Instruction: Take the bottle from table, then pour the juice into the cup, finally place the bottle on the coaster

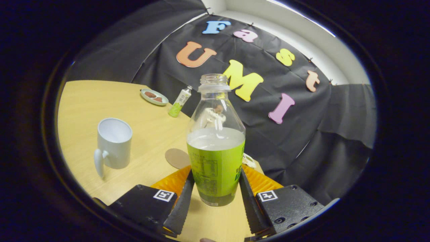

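Observation:
A clear, uncapped bottle with a green label stands between my fingers, about half full of pale juice. My gripper is shut on its lower labelled part, one finger pressing each side. The bottle's base sits just above or on the wooden table; I cannot tell which. A white cup with its handle turned toward me stands on the table to the left of the bottle, its inside showing white. A round brown coaster lies flat between the cup and the bottle, partly hidden behind the bottle.
Farther back on the table stand a small white-and-green bottle and a shallow dish holding brownish pieces. A small pale object peeks out just right of the held bottle. The table edge runs close behind it, against the black cloth wall.

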A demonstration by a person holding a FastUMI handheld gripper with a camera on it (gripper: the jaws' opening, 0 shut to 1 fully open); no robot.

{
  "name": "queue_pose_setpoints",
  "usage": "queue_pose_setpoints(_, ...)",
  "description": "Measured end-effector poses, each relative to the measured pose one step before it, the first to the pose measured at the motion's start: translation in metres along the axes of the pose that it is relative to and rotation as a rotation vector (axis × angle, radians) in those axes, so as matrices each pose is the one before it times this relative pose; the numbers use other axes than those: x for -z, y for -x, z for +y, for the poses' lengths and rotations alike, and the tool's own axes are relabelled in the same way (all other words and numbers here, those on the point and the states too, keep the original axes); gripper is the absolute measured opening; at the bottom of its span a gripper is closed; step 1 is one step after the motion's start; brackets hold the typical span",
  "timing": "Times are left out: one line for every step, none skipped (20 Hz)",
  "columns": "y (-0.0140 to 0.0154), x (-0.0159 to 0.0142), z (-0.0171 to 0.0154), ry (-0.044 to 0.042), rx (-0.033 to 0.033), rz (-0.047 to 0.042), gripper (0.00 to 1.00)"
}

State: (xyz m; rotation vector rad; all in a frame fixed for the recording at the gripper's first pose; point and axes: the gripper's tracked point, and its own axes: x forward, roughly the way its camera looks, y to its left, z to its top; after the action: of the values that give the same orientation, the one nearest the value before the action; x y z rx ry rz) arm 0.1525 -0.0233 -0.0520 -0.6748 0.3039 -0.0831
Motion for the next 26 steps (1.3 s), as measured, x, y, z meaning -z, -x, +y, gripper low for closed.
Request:
queue_pose_setpoints(-0.00119,-0.00156,0.00046,0.03846,0.01513,-0.00440,0.76)
queue_pose_setpoints(-0.00048,-0.00309,0.00006,0.04251,0.01651,-0.00651,0.76)
queue_pose_setpoints(-0.00058,-0.00358,0.00068,0.04177,0.01479,-0.00786,0.76)
queue_pose_setpoints(-0.00164,-0.00307,0.00169,0.03532,0.01026,-0.00615,0.76)
queue_pose_setpoints(-0.00043,-0.00345,0.00123,0.03469,0.01016,-0.00852,0.76)
queue_pose_setpoints(-0.00172,-0.00436,0.00025,0.04079,0.01437,-0.01047,0.76)
queue_pose_setpoints(0.00025,-0.00390,-0.00049,0.04283,0.01728,-0.01217,0.76)
queue_pose_setpoints(0.00036,-0.00387,-0.00157,0.03930,0.01753,-0.01417,0.76)
queue_pose_setpoints(0.00003,-0.00298,0.00020,0.04662,0.01844,-0.01596,0.76)
queue_pose_setpoints(-0.00032,-0.00169,0.00045,0.03901,0.01183,-0.00964,0.76)
queue_pose_setpoints(-0.00025,-0.00213,-0.00073,0.04337,0.01399,-0.00899,0.76)
queue_pose_setpoints(-0.00234,-0.00142,-0.00104,0.03680,0.00931,-0.00456,0.76)
queue_pose_setpoints(-0.00179,-0.00082,-0.00190,0.02992,0.00848,-0.00393,0.76)
queue_pose_setpoints(-0.00116,-0.00218,-0.00011,0.02363,0.00655,-0.00234,0.76)
queue_pose_setpoints(-0.00048,-0.00048,-0.00003,0.02889,0.01105,-0.00024,0.76)
queue_pose_setpoints(-0.00164,-0.00023,-0.00122,0.02598,0.01114,-0.00207,0.76)
queue_pose_setpoints(-0.00247,0.00037,-0.00067,0.02378,0.00980,-0.00228,0.76)
queue_pose_setpoints(-0.00009,-0.00024,-0.00081,0.02427,0.00999,-0.00275,0.76)
queue_pose_setpoints(-0.00085,0.00026,0.00027,0.02223,0.00694,-0.00009,0.76)
queue_pose_setpoints(-0.00060,0.00103,-0.00003,0.01509,0.00453,-0.00177,0.76)
queue_pose_setpoints(-0.00163,-0.00017,0.00018,0.01488,0.00385,-0.00039,0.76)
queue_pose_setpoints(-0.00069,-0.00090,-0.00278,0.01712,0.00393,-0.00116,0.76)
queue_pose_setpoints(-0.00031,-0.00059,-0.00038,0.01706,0.00467,-0.00296,0.76)
queue_pose_setpoints(-0.00136,-0.00056,0.00207,0.01945,0.00658,-0.00169,0.76)
queue_pose_setpoints(-0.00122,-0.00070,0.00027,0.02024,0.00631,-0.00275,0.76)
queue_pose_setpoints(-0.00097,0.00051,-0.00119,0.01729,0.00422,-0.00248,0.76)
